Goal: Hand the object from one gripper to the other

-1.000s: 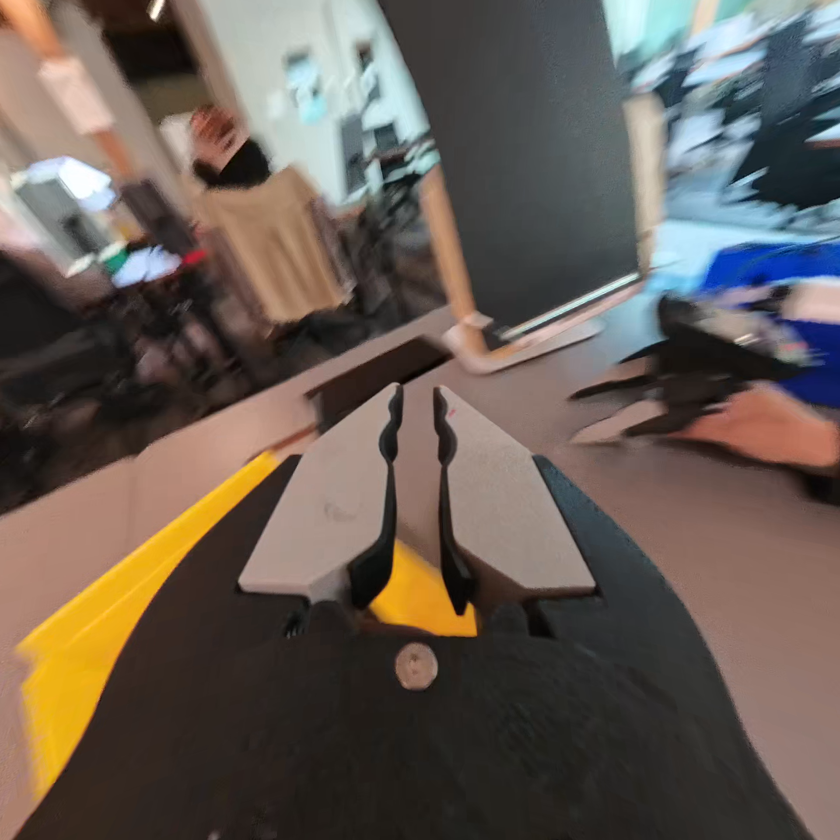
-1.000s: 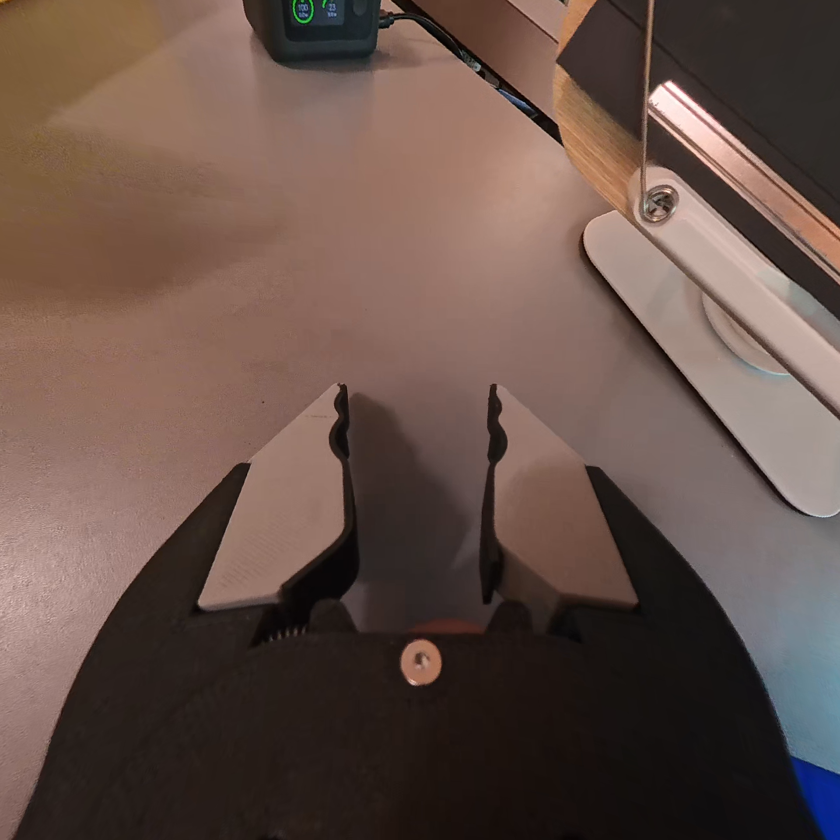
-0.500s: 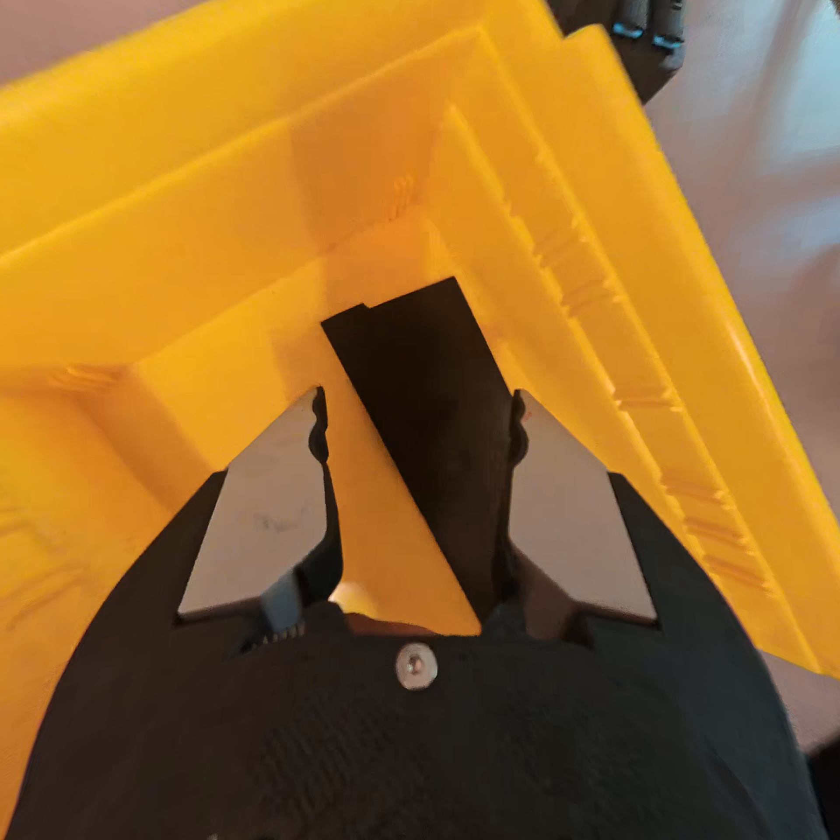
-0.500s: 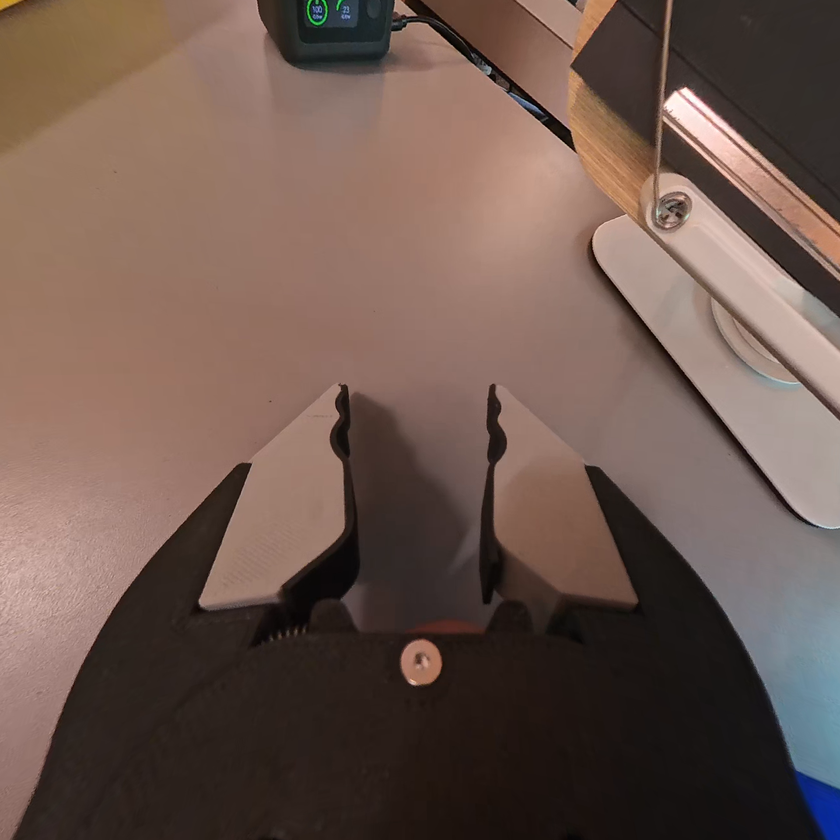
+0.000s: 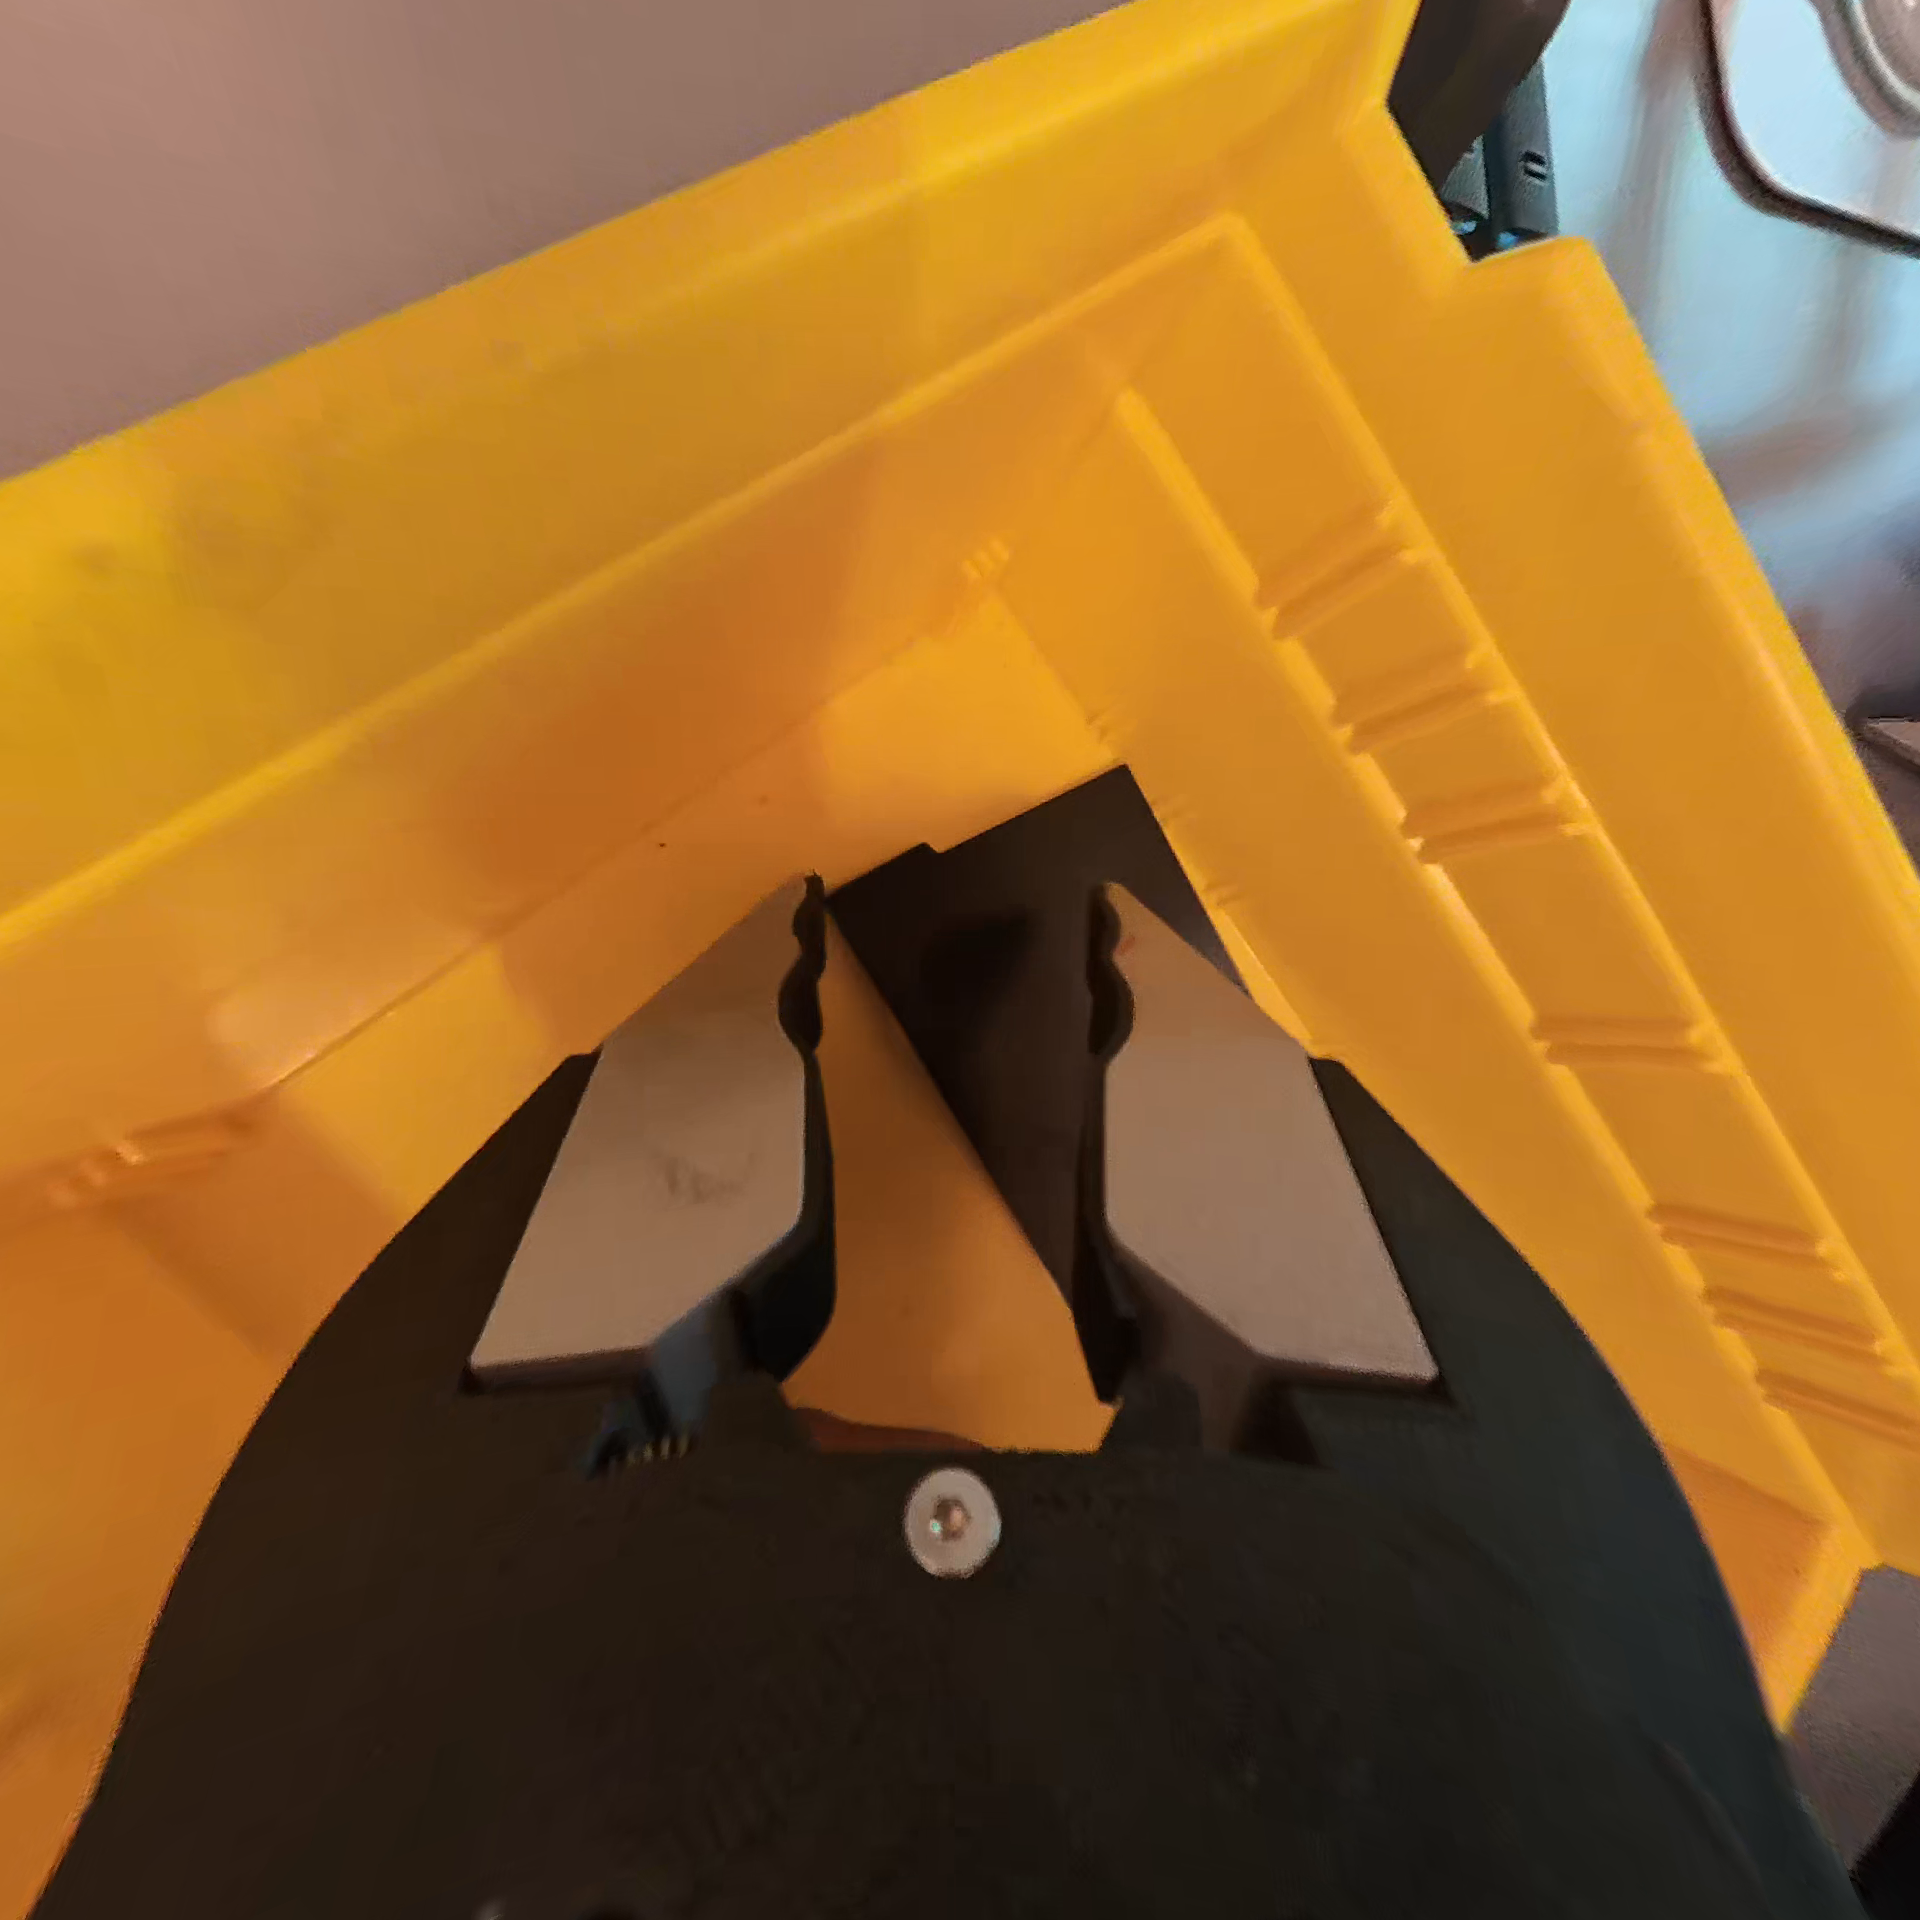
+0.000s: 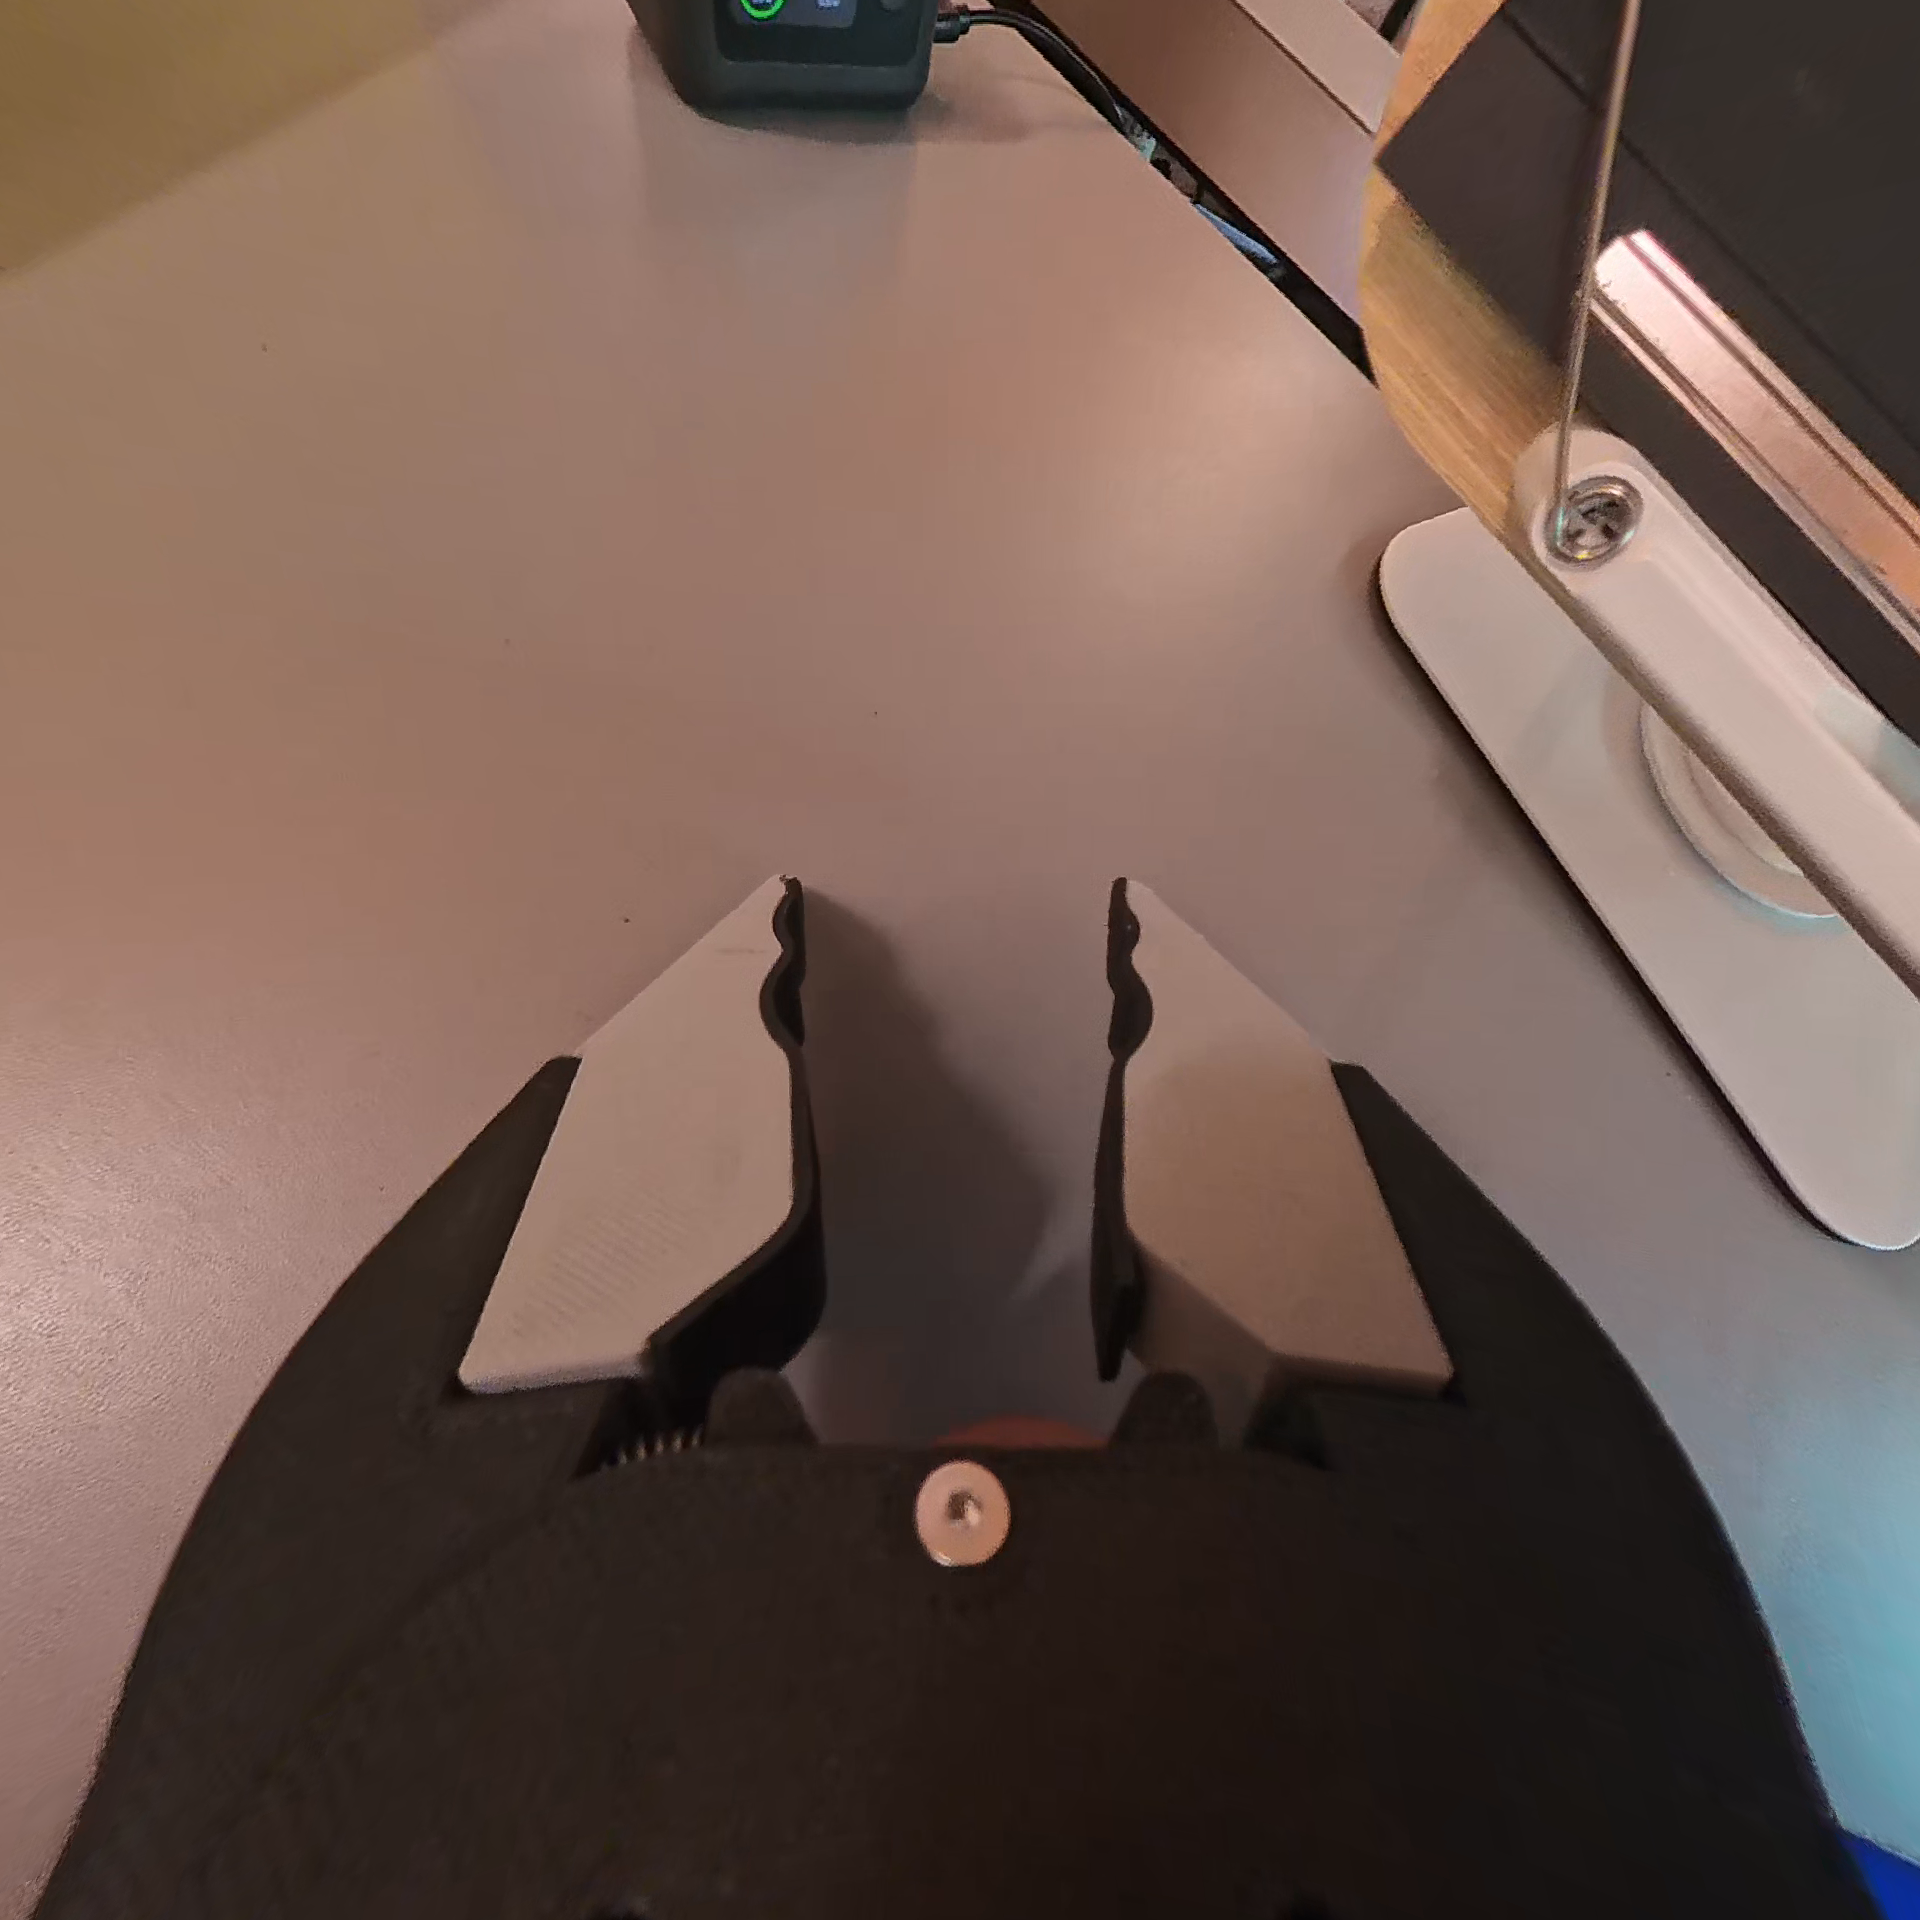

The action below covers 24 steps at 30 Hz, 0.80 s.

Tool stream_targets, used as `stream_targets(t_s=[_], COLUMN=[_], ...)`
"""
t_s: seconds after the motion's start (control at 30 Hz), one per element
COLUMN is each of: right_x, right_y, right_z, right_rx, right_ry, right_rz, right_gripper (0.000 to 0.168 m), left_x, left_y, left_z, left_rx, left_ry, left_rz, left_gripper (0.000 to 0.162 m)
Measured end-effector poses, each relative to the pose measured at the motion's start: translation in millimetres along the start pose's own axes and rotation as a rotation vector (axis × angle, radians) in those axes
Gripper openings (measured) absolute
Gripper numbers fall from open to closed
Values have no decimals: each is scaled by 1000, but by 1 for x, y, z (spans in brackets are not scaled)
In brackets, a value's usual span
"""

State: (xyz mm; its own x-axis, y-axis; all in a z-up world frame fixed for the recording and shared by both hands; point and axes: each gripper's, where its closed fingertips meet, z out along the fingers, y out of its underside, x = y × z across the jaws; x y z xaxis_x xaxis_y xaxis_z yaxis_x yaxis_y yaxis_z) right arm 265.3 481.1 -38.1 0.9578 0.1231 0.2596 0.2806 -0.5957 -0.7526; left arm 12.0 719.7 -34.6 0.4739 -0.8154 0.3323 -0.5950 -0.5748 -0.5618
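Observation:
In the left wrist view a flat black object (image 5: 971, 997) lies on the floor of a yellow bin (image 5: 935, 343), pushed into its far corner. My left gripper (image 5: 958, 899) is down inside the bin. It is open, with its jaws on either side of the black object's near part. The right finger (image 5: 1226, 1174) covers part of the object, and I cannot tell whether the pads touch it. My right gripper (image 6: 954, 888) is open and empty, held low over the grey table (image 6: 520, 623).
The bin's ribbed walls (image 5: 1455, 831) stand close around the left fingers. In the right wrist view a dark device with a lit screen (image 6: 800, 52) and its cable sit at the far edge. A white stand base (image 6: 1662, 883) with a wooden post (image 6: 1455, 312) is on the right. Some 35 centimeters of space lies between my two pairs of fingers.
The left gripper swung from facing the room down into the yellow bin. It then moved closer to the black object while its jaws narrowed. The right gripper barely shifted.

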Motion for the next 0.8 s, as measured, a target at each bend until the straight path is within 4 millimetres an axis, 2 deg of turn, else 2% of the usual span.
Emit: stream_targets(t_s=[0.13, 0.27, 0.37, 0.4, 0.47, 0.6, 0.73, 0.8], right_x=[-1, -2, -3, -3, -3, -3, -3, -4], right_y=[0, -1, -1, -1, -1, -2, -3, -3], right_z=[0, 0, 0, 0, 1, 0, 0, -1], right_rx=[-1, 2, 2, 1, 0, 11, 15, 18], right_ry=[3, 5, 9, 10, 9, -5, -6, -2], right_rz=[-11, -18, -32, -35, -35, -13, -12, -21], right_gripper=[55, 55, 55, 55, 55, 55, 55, 55], left_x=[7, -2, -11, -8, 4, 25, 20, 23], left_y=[4, -3, -5, -4, 4, 20, 23, 28], left_z=[-2, 2, 5, 6, 5, -1, 0, -2], left_rx=[-39, -5, 3, 2, -40, -141, -169, -204], left_ry=[35, -45, -118, -102, -22, 129, 60, 61], left_rz=[44, 154, 203, 212, 211, 161, 207, 222], left_gripper=[55, 60, 56, 52, 35, 30, 10, 7])
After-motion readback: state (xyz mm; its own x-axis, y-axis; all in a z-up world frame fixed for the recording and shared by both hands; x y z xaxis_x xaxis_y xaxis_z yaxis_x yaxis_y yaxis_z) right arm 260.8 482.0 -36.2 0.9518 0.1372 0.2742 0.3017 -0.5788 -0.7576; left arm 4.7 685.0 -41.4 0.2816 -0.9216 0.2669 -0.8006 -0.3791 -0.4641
